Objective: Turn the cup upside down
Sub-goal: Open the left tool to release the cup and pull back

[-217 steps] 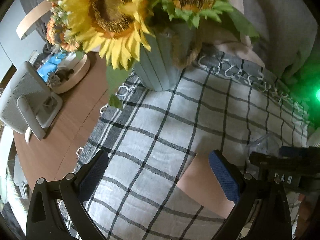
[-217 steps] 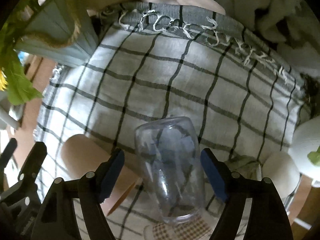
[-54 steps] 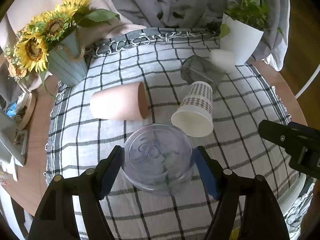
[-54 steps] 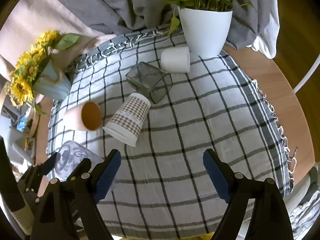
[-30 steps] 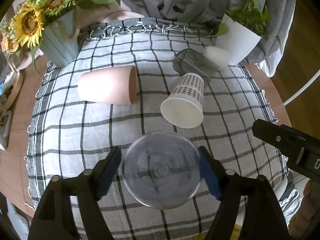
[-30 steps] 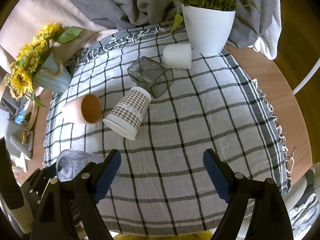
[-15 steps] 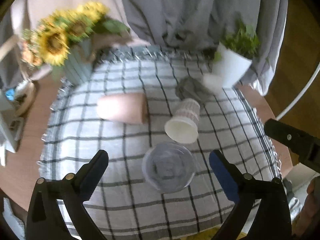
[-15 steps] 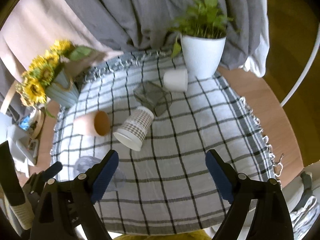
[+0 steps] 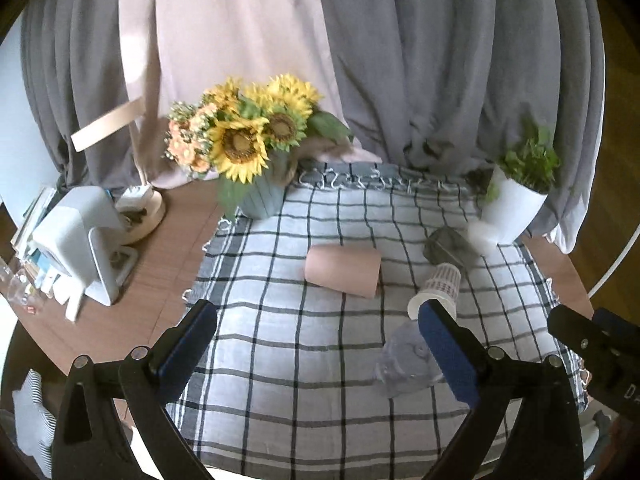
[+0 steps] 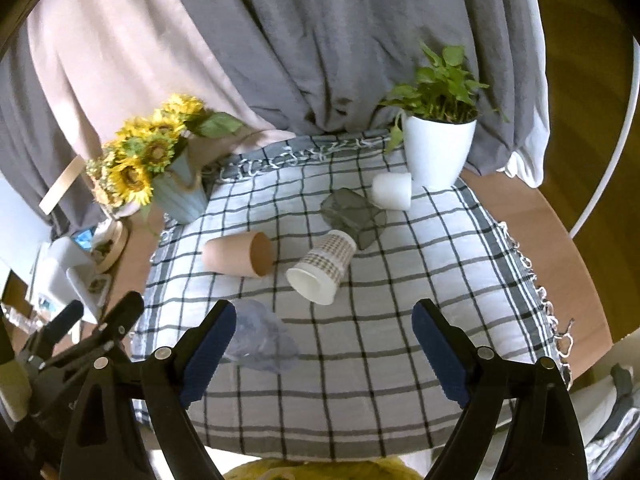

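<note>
Clear cup [image 9: 404, 364] now sits on the cloth [image 9: 304, 344] near the front edge, base up, rim down as far as I can tell; it's see-through and blurry in both views. 1 s ago the L gripper [image 9: 320, 352] was pinching it, 0.5 s ago the jaws had let go, now they're spread wide w/ nothing between, pulled back and up. Its right finger [image 9: 448, 356] overlaps the cup in the left view but that looks like line of sight only, not contact.

R gripper [image 10: 320, 352] also spread wide, empty, hovering over the front of the cloth; same as in prior frames, no part in the hand-off. From the right view the cup [image 10: 260, 340] is just beyond its left finger.

Meaning: flip looks done for this cup, release clean, cup didn't tip when freed.

Still on their sides: pink cup [image 10: 238, 258], checked paper cup [image 10: 322, 266], dark glass [image 10: 354, 216]. White cup [image 10: 392, 191] by the planter [image 10: 438, 152], orientation unclear. Sunflower vase [image 10: 180, 196] well apart, back left.

Risk: cloth is soft, light plastic cup could wobble if bumped on retreat.
</note>
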Tool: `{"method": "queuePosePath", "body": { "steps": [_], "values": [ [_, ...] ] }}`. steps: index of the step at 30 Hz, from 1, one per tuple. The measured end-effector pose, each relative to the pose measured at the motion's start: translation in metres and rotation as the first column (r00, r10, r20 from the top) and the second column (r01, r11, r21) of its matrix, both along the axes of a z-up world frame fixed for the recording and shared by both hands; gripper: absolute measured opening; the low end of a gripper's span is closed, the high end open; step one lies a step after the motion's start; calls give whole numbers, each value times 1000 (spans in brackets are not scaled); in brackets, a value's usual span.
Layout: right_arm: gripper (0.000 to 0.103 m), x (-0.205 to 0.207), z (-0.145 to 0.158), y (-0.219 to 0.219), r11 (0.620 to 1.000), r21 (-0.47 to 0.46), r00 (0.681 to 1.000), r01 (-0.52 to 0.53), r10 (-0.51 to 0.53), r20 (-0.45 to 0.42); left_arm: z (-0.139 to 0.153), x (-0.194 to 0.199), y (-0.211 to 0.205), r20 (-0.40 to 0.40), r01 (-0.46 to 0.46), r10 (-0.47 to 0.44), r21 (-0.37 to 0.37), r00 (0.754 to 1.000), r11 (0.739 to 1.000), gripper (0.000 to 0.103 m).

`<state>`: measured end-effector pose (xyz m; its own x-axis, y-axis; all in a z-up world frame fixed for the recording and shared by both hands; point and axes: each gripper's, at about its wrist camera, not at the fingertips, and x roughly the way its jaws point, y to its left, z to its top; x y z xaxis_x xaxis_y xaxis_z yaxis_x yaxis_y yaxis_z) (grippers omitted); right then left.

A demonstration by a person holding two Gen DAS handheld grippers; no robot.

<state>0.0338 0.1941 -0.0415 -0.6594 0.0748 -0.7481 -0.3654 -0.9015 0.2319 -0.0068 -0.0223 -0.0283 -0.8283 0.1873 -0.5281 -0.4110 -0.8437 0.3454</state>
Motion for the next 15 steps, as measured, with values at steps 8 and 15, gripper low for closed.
{"method": "queuePosePath", "body": {
  "steps": [8,15],
  "values": [
    [95,4,13,-21,998,56,999,-29,31,-43,11,3,-9,-23,11,-11,22,1000,1000,103],
    [95,2,15,-25,998,63,998,-31,34,-45,13,4,-10,-35,12,-11,28,999,1000,103]
  ]
}}
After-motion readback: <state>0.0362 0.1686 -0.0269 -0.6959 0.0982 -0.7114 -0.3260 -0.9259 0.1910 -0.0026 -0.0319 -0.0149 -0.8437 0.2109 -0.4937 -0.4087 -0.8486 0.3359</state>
